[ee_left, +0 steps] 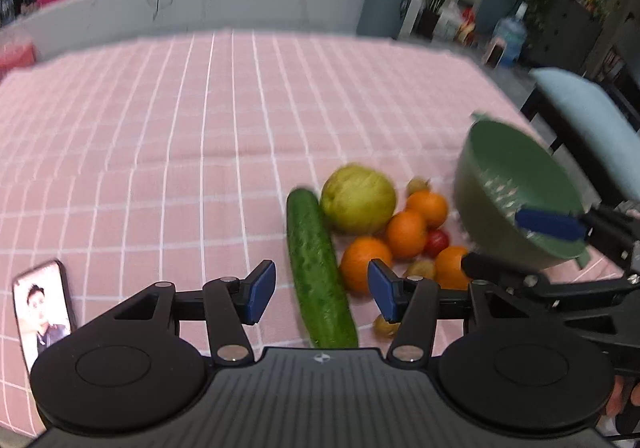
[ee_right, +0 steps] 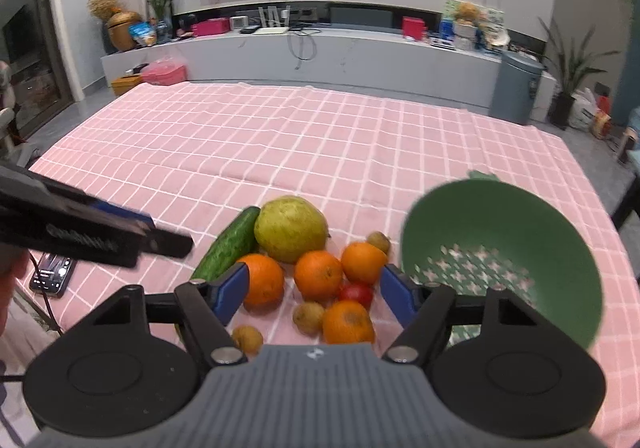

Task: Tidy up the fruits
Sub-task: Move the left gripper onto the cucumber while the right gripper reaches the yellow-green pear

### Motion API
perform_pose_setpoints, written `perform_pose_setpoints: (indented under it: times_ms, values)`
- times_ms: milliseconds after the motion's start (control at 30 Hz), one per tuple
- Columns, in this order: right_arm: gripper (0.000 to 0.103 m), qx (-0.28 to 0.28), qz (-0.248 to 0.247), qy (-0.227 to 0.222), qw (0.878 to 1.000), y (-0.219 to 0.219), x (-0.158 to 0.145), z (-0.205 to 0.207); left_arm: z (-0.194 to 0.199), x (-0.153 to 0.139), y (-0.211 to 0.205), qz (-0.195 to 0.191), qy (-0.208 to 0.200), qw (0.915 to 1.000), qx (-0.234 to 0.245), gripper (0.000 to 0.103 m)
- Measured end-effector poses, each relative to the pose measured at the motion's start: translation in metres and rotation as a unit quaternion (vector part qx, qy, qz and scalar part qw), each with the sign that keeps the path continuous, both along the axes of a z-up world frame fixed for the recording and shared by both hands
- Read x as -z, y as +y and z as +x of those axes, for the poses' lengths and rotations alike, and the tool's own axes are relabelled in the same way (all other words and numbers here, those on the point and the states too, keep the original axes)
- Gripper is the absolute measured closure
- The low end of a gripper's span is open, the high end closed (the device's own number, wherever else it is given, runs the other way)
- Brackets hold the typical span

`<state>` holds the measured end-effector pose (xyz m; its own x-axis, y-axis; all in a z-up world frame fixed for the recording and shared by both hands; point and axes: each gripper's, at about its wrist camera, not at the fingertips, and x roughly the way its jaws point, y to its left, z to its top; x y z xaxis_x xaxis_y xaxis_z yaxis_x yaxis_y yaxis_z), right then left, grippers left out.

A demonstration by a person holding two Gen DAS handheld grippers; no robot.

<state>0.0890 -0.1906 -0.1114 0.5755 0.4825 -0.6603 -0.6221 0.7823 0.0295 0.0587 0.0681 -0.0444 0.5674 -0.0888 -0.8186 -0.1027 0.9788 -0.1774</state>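
A heap of fruit lies on the pink checked cloth (ee_left: 160, 168): a long cucumber (ee_left: 320, 268) (ee_right: 228, 248), a big yellow-green fruit (ee_left: 358, 200) (ee_right: 290, 228), several oranges (ee_left: 406, 234) (ee_right: 318, 274), a small red fruit (ee_right: 356, 294) and small brown fruits (ee_right: 308, 316). A green colander (ee_left: 516, 200) (ee_right: 500, 260) stands tilted to their right, its mouth towards me. My left gripper (ee_left: 322, 290) (ee_right: 168, 236) is open, astride the cucumber without touching it. My right gripper (ee_right: 314, 292) (ee_left: 494, 244) is open over the oranges, its right finger beside the colander's rim.
A phone (ee_left: 42, 312) (ee_right: 52, 274) with a lit screen lies on the cloth at the near left, a cable running from it. A chair with a pale blue cushion (ee_left: 580, 120) stands past the table's right edge. The cloth stretches bare behind the fruit.
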Motion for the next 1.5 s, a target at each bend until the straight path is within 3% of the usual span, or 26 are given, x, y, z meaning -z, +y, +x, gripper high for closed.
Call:
perform_pose_setpoints:
  times_ms: [100, 233, 300, 600, 767, 933, 1000, 1133, 1233, 1500]
  values:
    - [0.035, -0.019, -0.007, -0.003, 1.0, 0.011, 0.006, 0.011, 0.015, 0.016, 0.009, -0.029, 0.031, 0.999, -0.015, 0.042]
    - [0.038, -0.032, -0.008, 0.013, 0.999, 0.021, 0.014, 0.024, 0.03, 0.033, 0.022, -0.066, 0.043, 0.996, -0.041, 0.042]
    - [0.042, -0.038, -0.01, 0.019, 0.999, 0.025, 0.018, 0.029, 0.036, 0.038, 0.026, -0.074, 0.048, 0.995, -0.047, 0.043]
    - [0.043, -0.065, -0.032, 0.014, 0.997, 0.044, 0.028, 0.047, 0.047, 0.05, 0.033, -0.098, 0.052, 0.9922, -0.057, 0.053]
    - [0.043, -0.078, -0.041, 0.012, 0.996, 0.055, 0.032, 0.057, 0.033, 0.04, 0.045, -0.071, 0.042, 0.9933, -0.081, 0.054]
    - [0.042, -0.093, -0.044, 0.015, 0.995, 0.064, 0.036, 0.062, 0.032, 0.043, 0.057, -0.104, 0.049, 0.9896, -0.086, 0.054]
    - [0.042, -0.101, -0.051, 0.013, 0.993, 0.069, 0.039, 0.063, 0.034, 0.047, 0.056, -0.098, 0.059, 0.9902, -0.08, 0.054]
    - [0.041, -0.121, -0.076, 0.006, 0.99, 0.078, 0.047, 0.064, 0.034, 0.053, 0.052, -0.097, 0.068, 0.99, -0.076, 0.05]
    - [0.037, -0.138, -0.087, 0.008, 0.987, 0.082, 0.052, 0.066, 0.034, 0.055, 0.05, -0.094, 0.07, 0.9902, -0.076, 0.042]
    - [0.033, -0.154, -0.118, -0.007, 0.981, 0.094, 0.066, 0.072, 0.041, 0.056, 0.039, -0.075, 0.079, 0.9923, -0.059, 0.041]
